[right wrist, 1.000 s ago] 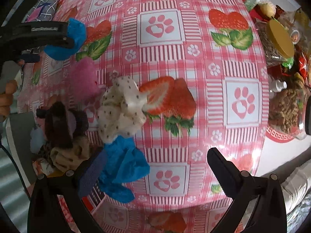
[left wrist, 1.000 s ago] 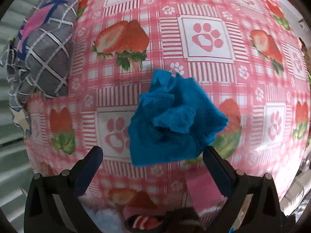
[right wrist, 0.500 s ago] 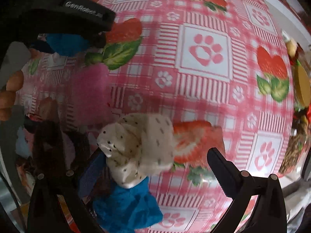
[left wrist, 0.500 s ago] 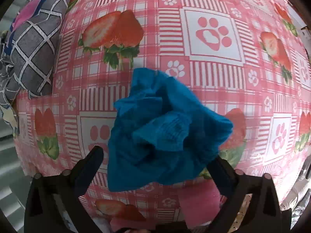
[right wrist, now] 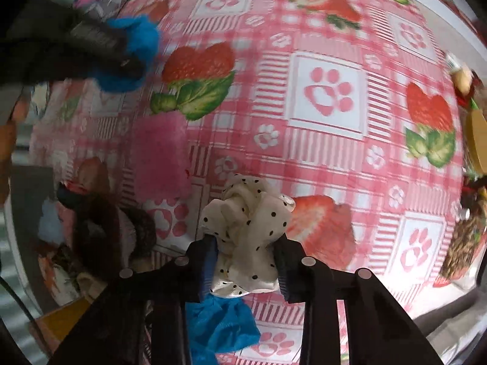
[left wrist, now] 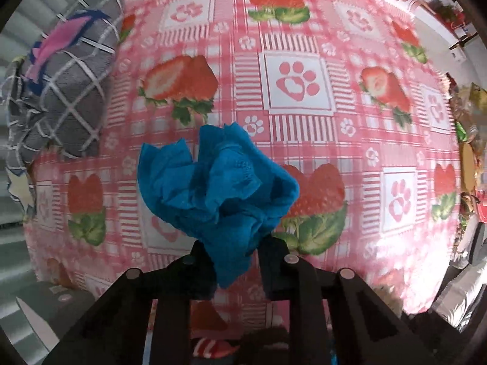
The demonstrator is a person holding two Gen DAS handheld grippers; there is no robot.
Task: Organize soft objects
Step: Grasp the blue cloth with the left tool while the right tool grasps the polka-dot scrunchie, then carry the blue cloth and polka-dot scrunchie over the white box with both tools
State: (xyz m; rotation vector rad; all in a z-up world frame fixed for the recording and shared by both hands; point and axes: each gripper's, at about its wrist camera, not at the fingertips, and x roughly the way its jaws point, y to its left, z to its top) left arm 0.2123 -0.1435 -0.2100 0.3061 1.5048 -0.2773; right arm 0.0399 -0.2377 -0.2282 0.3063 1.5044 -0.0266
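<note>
Left wrist, left claw [left wrist: 232, 261] pinching blue cloth [left wrist: 217, 191]

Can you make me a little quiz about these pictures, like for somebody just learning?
1. True or false: the left gripper is shut on the blue cloth.
2. What does the right gripper hold? A) pink cloth B) spotted scrunchie C) jar
3. Fill in: the tablecloth shows strawberries and ____ prints.

Key:
1. True.
2. B, the spotted scrunchie.
3. Paw.
</note>
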